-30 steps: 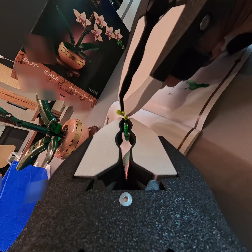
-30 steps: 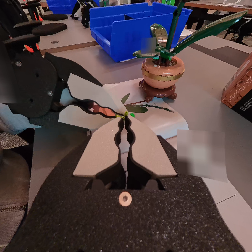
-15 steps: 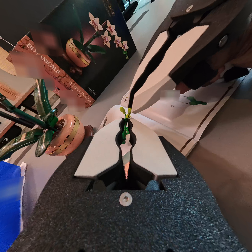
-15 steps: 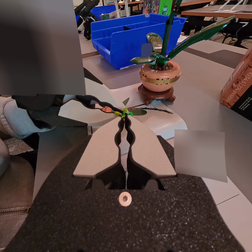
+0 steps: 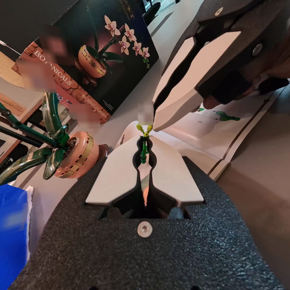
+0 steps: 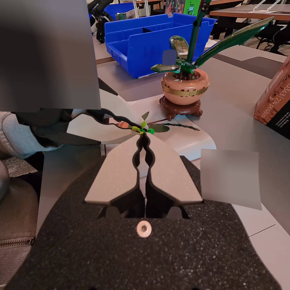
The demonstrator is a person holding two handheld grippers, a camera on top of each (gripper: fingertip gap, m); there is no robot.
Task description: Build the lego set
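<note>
Since a second ago, my right gripper (image 6: 143, 136) has drawn back slightly from the lime buds (image 5: 144, 129), which now stand clear as a small fork. My left gripper (image 5: 145, 138) is clamped narrow on the green stem (image 5: 143, 149), buds poking just past its tips. My right gripper's jaws are pressed together at the bud cluster; I cannot tell whether they grip it. To seat a bud well, I should hold the stem steady and push straight along it. Beyond, the orchid pot (image 6: 185, 90) waits beside the instruction booklet (image 6: 185, 141).

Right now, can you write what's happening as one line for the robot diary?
left gripper: shut on green stem | right gripper: shut at its bud tip | flower pot: on table, waiting
</note>
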